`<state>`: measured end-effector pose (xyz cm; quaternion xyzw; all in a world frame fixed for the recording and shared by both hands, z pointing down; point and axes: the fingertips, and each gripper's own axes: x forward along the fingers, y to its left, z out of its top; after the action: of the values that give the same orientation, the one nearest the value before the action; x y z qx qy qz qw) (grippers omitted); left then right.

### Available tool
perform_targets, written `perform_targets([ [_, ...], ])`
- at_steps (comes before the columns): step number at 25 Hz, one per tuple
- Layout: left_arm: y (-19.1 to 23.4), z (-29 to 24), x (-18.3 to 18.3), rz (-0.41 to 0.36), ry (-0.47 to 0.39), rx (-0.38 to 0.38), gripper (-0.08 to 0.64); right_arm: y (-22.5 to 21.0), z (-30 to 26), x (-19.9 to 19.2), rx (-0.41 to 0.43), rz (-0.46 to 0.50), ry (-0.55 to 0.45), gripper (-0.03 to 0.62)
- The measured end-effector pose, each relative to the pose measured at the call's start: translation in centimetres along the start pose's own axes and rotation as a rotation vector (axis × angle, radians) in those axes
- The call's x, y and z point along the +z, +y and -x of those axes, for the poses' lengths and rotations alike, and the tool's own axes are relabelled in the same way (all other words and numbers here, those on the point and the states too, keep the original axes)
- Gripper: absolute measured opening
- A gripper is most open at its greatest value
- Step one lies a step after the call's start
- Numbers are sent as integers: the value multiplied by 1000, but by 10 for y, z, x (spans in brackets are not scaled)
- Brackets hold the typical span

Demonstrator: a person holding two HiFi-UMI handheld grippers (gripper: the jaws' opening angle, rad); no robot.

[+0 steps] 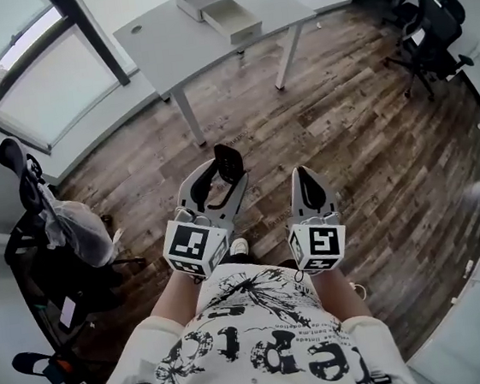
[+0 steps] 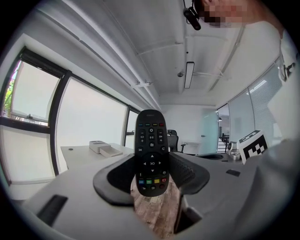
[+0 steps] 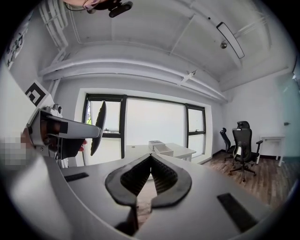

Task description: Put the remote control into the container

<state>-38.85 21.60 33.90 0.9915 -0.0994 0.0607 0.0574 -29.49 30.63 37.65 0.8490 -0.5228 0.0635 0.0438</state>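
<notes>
Carry it steady
Your left claw [image 2: 152, 164] hugs the remote control [image 2: 151, 140]; right claw [image 3: 151, 158] clenched, empty. The container [image 1: 229, 23] waits at twelve o'clock.

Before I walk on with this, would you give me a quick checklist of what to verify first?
1. Grip: ok. The left gripper is clamped on the lower part of the remote control, which stands upright.
2. Spare gripper: ok. The right gripper has its jaws together on nothing.
3. Reach: not ok. The container sits on the table, well across the floor.
4. Path: ok. The chairs stand off to the sides, not in between.
5. Container open on top: cannot tell from here.
</notes>
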Motion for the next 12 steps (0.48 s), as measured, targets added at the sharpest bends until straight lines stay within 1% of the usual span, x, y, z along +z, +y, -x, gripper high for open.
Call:
perform_targets([
  [3, 36, -3, 2, 11, 2, 23, 234, 22, -31, 5, 32, -6, 6, 3],
  [6, 60, -5, 0, 14, 8, 50, 235, 36, -55, 10, 69, -6, 6, 3],
  [12, 87, -26, 3, 16, 19, 119, 235, 34, -102, 12, 135, -22, 1, 3],
])
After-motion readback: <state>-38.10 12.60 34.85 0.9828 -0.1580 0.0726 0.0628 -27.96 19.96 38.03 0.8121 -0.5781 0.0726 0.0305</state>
